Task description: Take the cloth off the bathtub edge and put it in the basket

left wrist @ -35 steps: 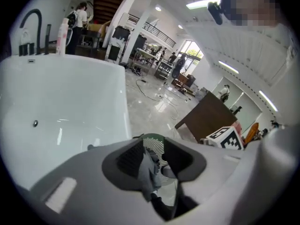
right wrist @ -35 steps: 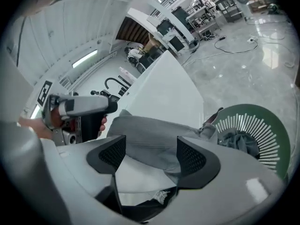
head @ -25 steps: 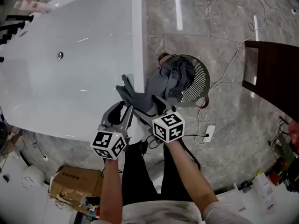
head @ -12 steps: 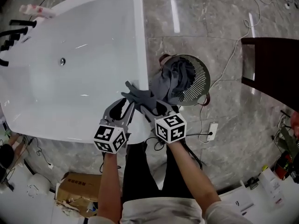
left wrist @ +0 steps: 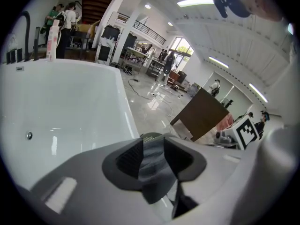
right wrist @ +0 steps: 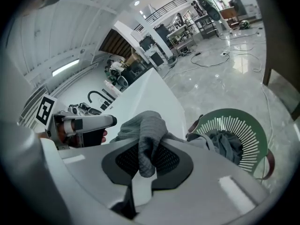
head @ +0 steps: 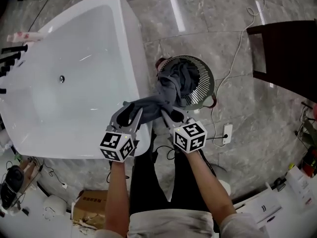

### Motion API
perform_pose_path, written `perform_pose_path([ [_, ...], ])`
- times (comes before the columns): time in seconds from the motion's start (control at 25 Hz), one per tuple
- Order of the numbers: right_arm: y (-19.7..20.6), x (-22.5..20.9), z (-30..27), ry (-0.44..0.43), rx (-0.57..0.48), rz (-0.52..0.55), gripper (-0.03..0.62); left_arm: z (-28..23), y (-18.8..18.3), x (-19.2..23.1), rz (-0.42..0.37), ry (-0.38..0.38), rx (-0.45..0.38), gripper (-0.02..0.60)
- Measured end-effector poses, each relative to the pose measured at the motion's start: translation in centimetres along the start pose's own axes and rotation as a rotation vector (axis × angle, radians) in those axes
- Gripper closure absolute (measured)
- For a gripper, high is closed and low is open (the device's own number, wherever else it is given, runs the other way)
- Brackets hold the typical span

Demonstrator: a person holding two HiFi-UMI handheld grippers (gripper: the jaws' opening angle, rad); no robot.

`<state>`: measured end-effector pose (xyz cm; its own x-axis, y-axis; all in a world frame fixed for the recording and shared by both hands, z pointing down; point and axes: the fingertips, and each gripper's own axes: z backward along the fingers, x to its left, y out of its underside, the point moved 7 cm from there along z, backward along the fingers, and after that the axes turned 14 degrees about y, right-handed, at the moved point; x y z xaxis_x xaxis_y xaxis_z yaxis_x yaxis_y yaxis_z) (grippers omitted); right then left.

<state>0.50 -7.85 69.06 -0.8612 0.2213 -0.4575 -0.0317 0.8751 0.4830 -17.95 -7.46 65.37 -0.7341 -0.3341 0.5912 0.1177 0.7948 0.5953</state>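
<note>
Holding the crumpled grey fabric cloth (head: 148,104) at the corner of the glossy white bathtub (head: 74,88), we have the left gripper (head: 131,115) clamped narrowly on one fold while the right gripper (head: 166,114) is closing its jaws on another. One end already seems draped into the round green slatted basket (head: 207,78); the rest must follow.

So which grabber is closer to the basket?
Right. The right gripper, its jaws closing on the cloth, is just in front of the basket. The left gripper pinches the cloth too, but farther off, at the bathtub edge.
</note>
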Motion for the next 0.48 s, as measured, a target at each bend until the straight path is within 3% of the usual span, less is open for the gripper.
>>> perform_pose_path([
  [0.32, -1.0, -8.1, 2.0, 0.105, -0.018, -0.084, 0.554, -5.3, -1.3, -3.8, 0.009, 0.065, -0.008, 0.388],
  [0.48, -1.1, -12.1, 3.2, 0.156, 0.004, -0.072, 0.554, -7.3, -1.1, -5.4, 0.012, 0.079, 0.009, 0.388],
])
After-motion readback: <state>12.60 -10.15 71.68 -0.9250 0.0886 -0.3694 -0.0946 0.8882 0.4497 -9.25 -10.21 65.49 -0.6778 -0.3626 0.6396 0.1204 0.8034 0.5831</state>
